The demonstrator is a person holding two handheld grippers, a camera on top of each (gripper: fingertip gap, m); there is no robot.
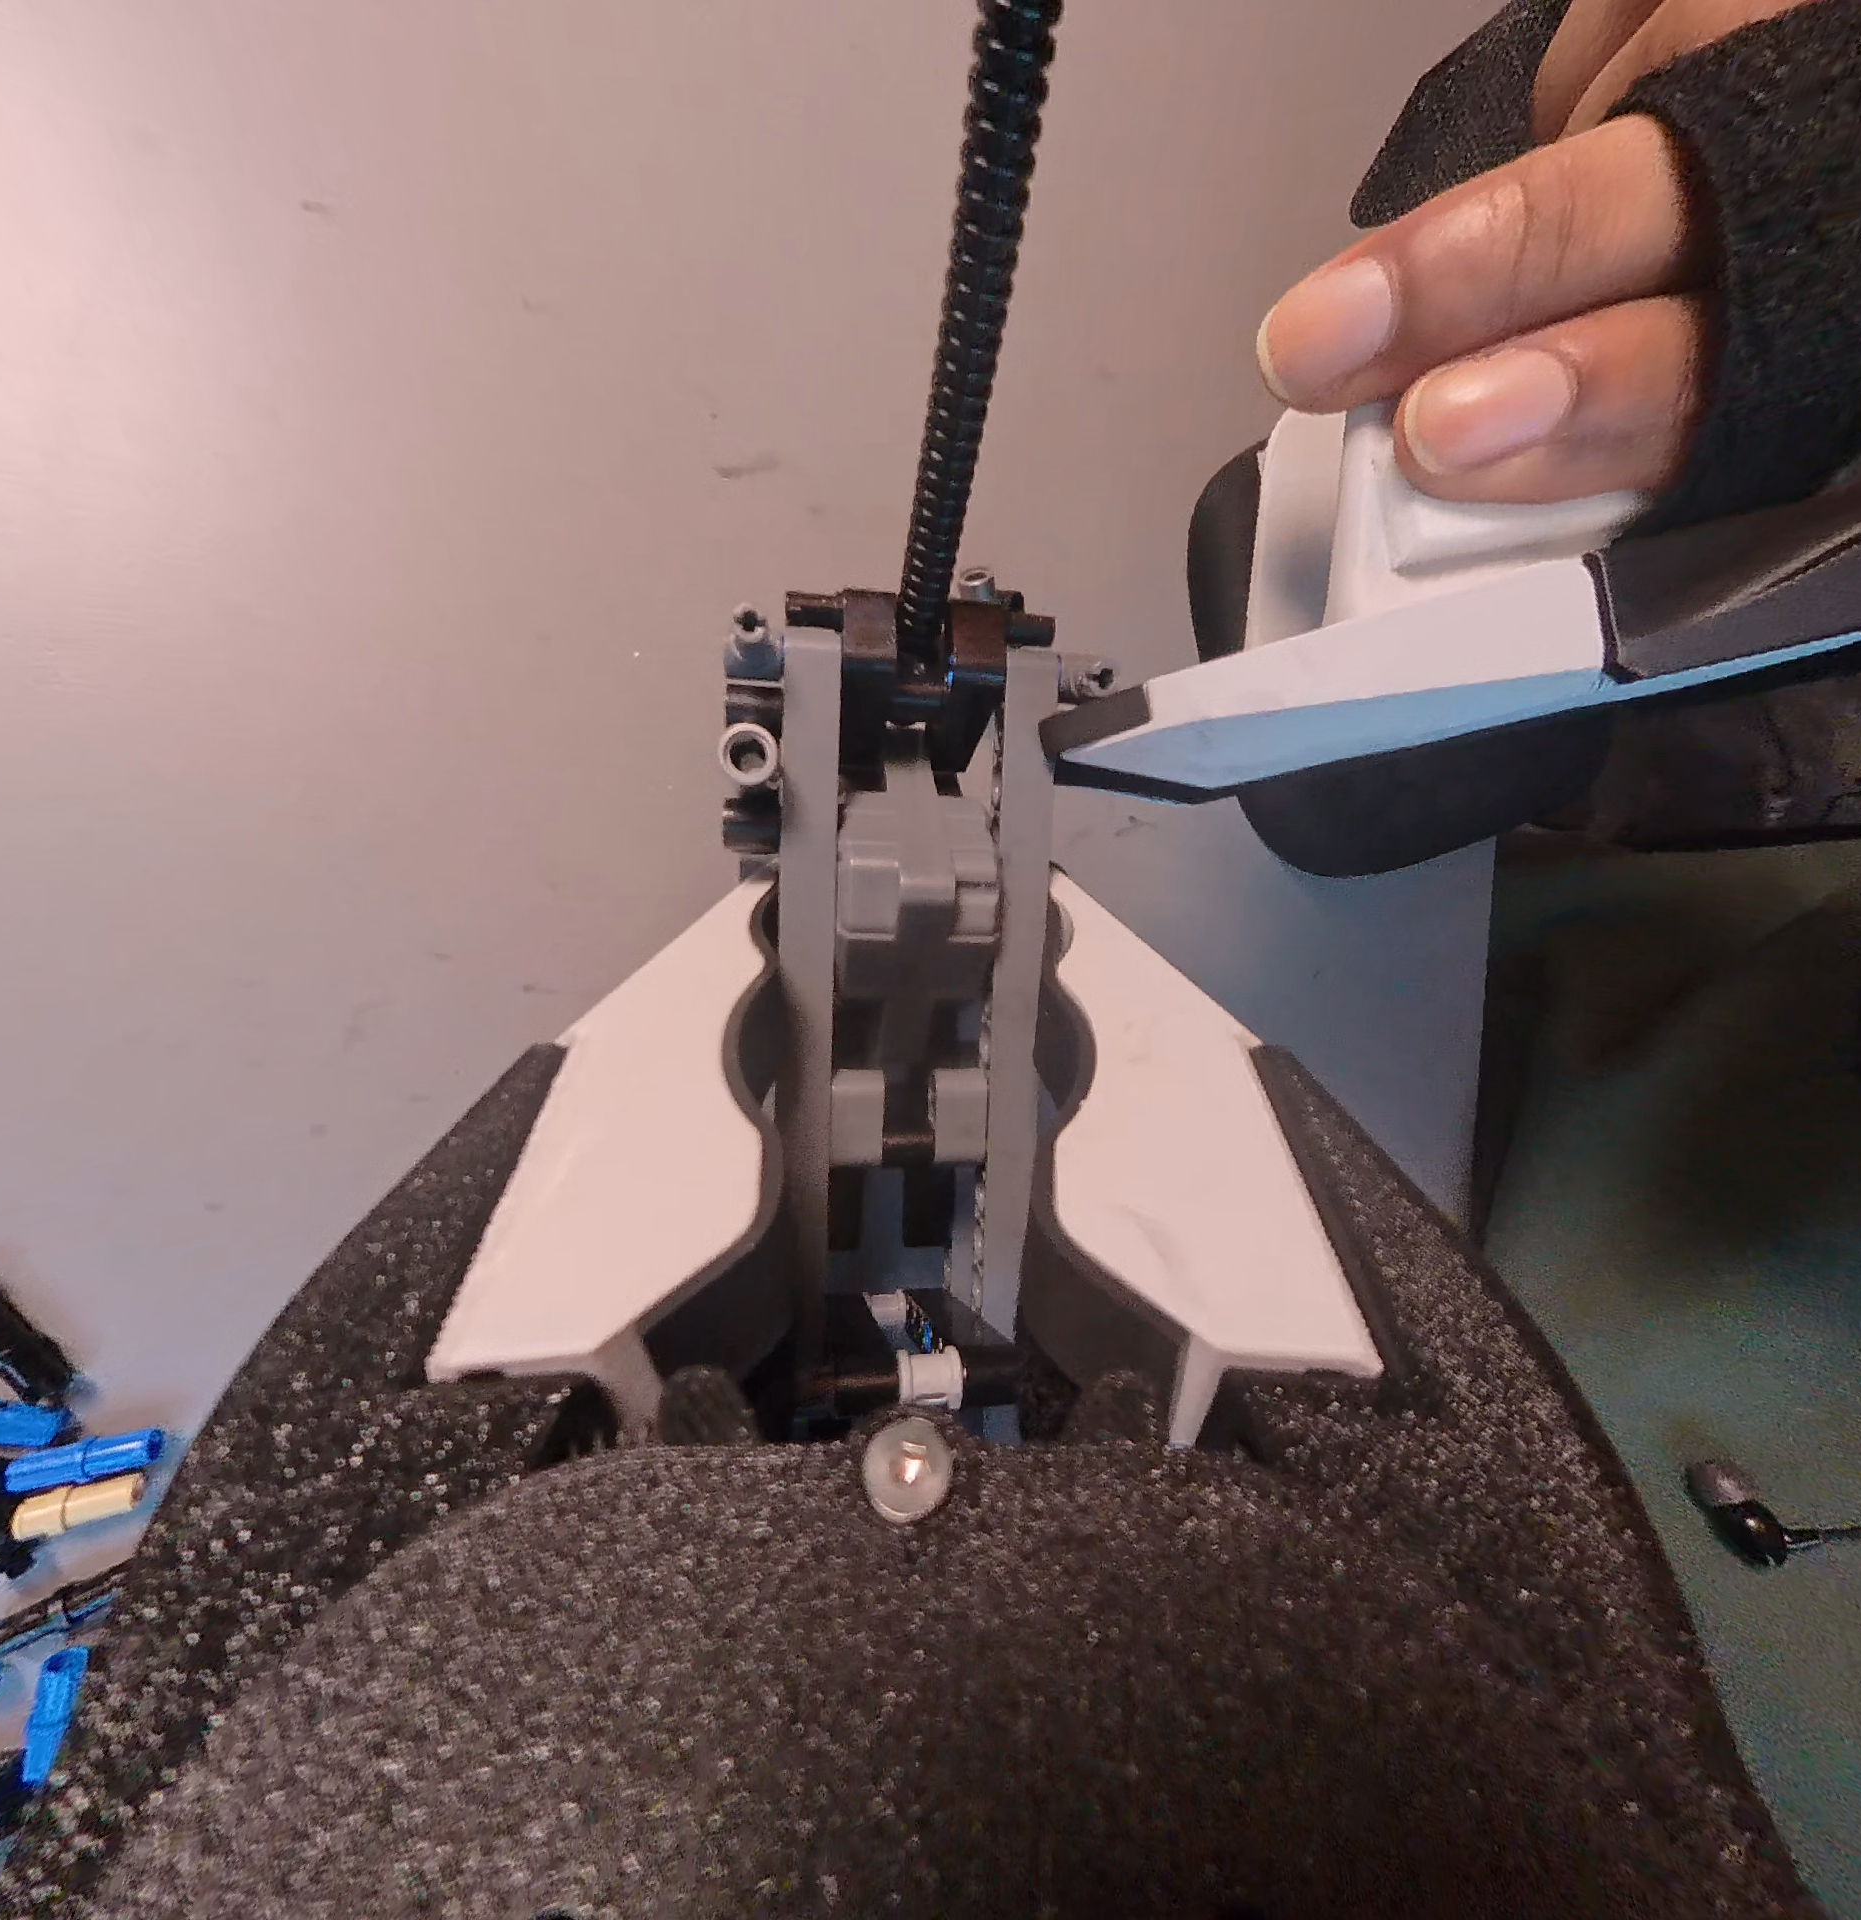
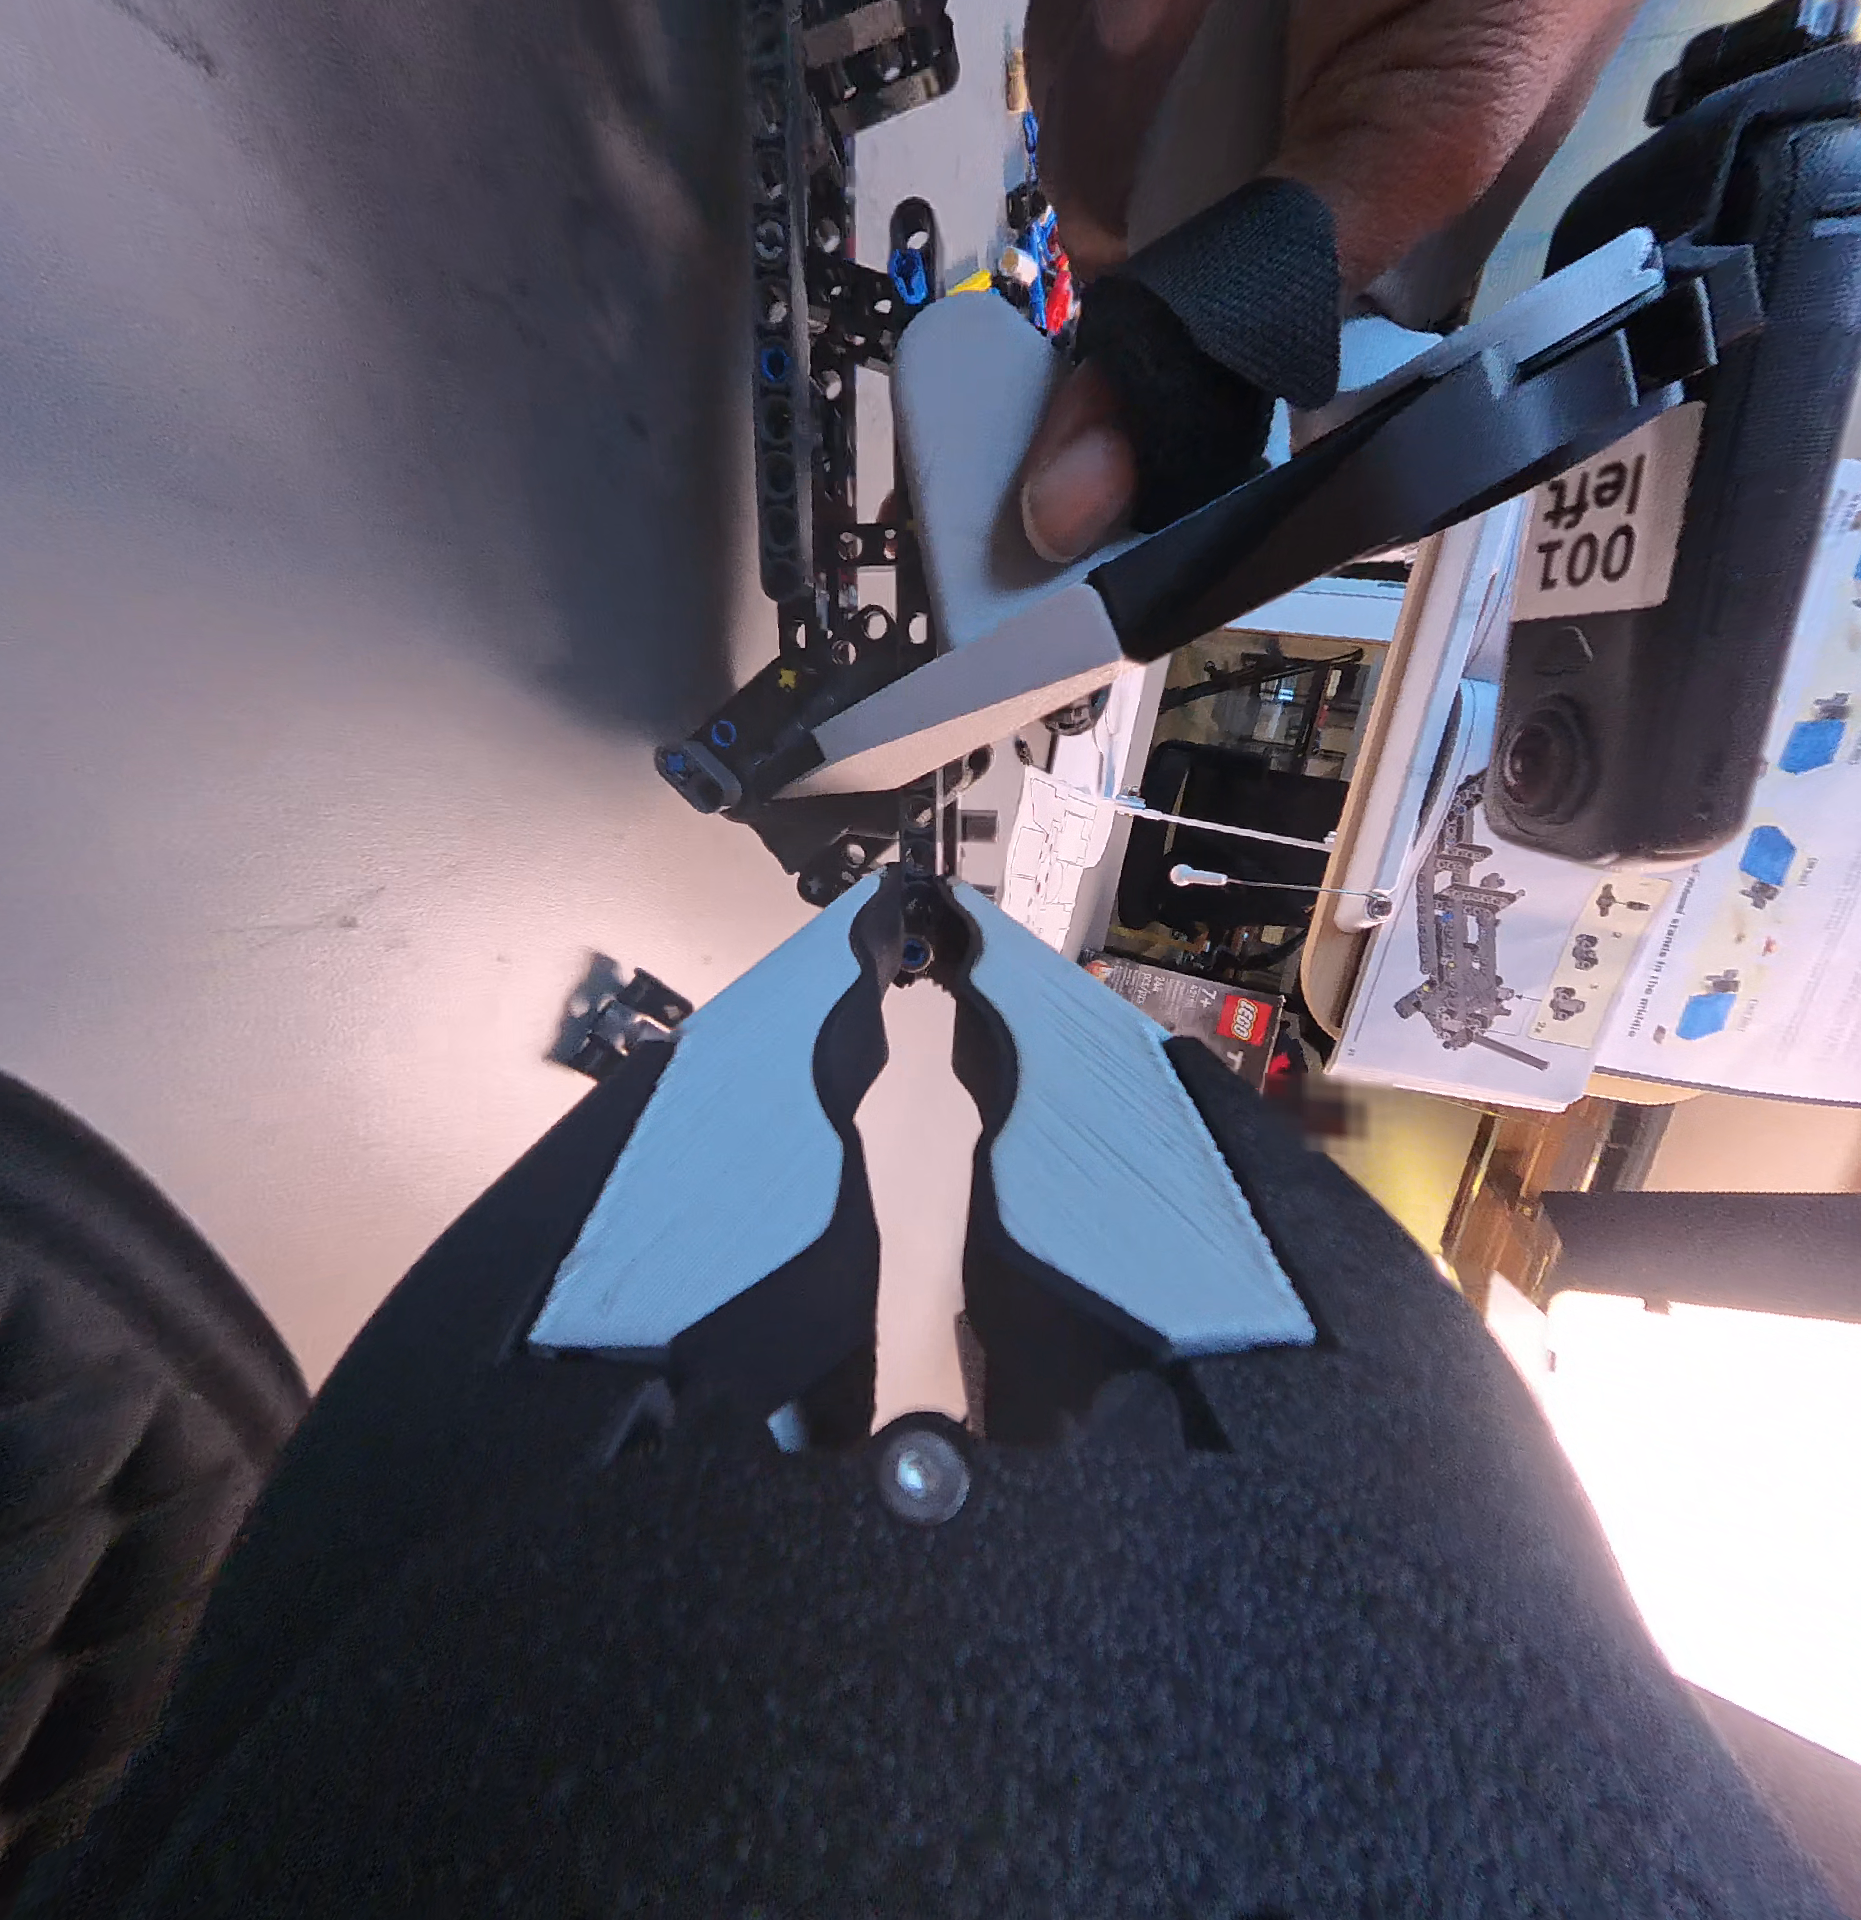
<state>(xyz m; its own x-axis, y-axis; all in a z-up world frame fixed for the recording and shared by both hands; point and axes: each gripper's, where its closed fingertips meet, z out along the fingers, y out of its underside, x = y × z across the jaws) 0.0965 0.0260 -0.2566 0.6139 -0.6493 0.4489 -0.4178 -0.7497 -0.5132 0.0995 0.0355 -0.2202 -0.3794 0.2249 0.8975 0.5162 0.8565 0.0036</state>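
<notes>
The left gripper (image 1: 910, 1039) is closed on a grey and black toy-brick assembly of studless beams (image 1: 910, 935), its two pale fingers pressed against the two long grey side beams, and the assembly stands upright between them above the pale bench (image 1: 282, 520). A black ribbed flexible hose (image 1: 973, 312) rises from the black connector at the top of the assembly. The right gripper (image 2: 913, 914) comes in from the right in the left wrist view, its tip touching the upper right grey beam; in its own view its fingers are narrowed onto a thin black pinned beam (image 2: 918, 862) of the same build, seemingly pinching it, though the contact is small and dim. A hand in a black fingerless glove (image 1: 1528, 312) holds that gripper. Loose blue, black and tan connector pins (image 1: 43, 1455) lie on the bench at the lower left. An open printed instruction booklet (image 2: 1632, 935) and a dark cardboard toy box (image 2: 1206, 1013) lie beyond; what the box holds cannot be seen.
</notes>
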